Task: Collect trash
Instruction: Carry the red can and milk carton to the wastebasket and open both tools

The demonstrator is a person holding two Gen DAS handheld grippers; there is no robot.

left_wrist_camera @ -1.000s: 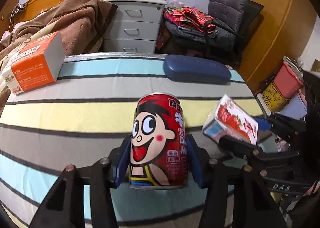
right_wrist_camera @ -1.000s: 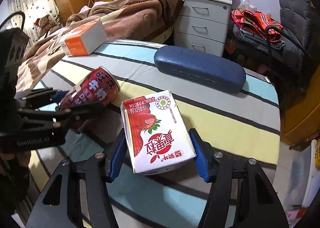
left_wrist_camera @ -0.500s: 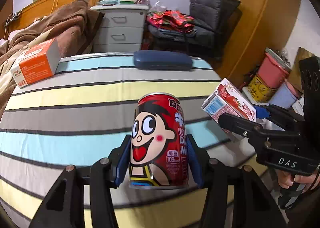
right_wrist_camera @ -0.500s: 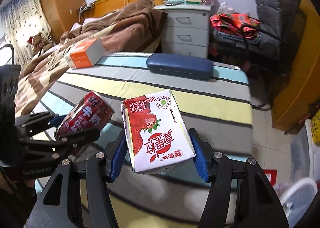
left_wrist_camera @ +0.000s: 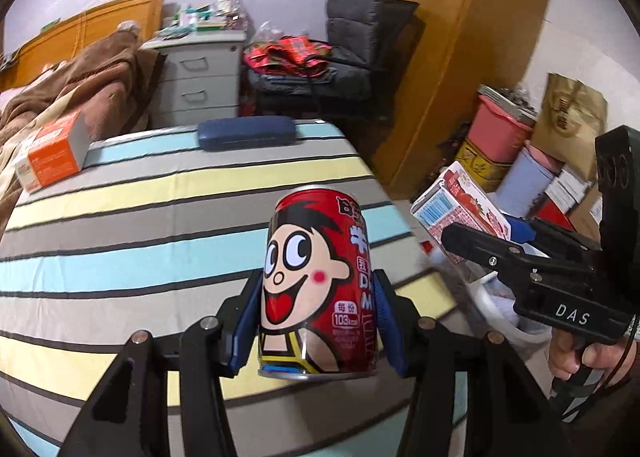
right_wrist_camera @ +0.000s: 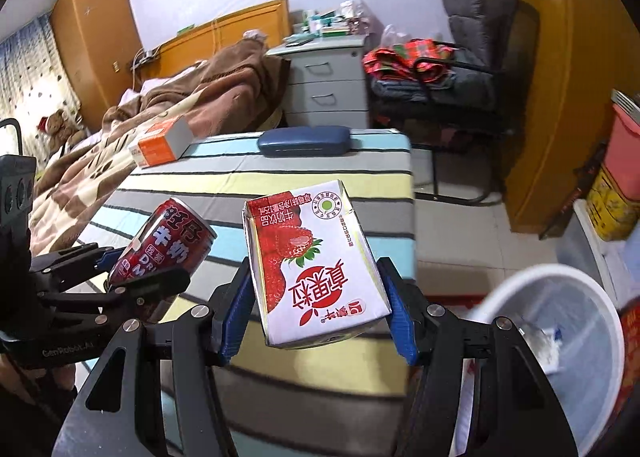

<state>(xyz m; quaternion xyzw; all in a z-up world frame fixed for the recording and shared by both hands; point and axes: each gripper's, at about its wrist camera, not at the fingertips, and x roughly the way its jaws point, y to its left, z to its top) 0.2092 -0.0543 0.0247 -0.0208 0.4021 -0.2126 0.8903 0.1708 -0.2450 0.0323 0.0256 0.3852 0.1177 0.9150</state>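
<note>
Two fisheye views, each looking forward and down along its own gripper from close behind it, above the striped table's [left_wrist_camera: 120, 225] near right corner. Both share the tabletop, its far edge, and each other's gripper.

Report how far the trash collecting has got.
Done: some scraps already lie in the white mesh bin. In hand: the left gripper clamps the red cartoon-face can; the right gripper clamps the strawberry milk carton. Left: dropping both into the bin.

Blue case [left_wrist_camera: 247, 133], orange box [left_wrist_camera: 51, 151] on striped table [left_wrist_camera: 120, 225]; grey drawers [right_wrist_camera: 326, 83] behind.
</note>
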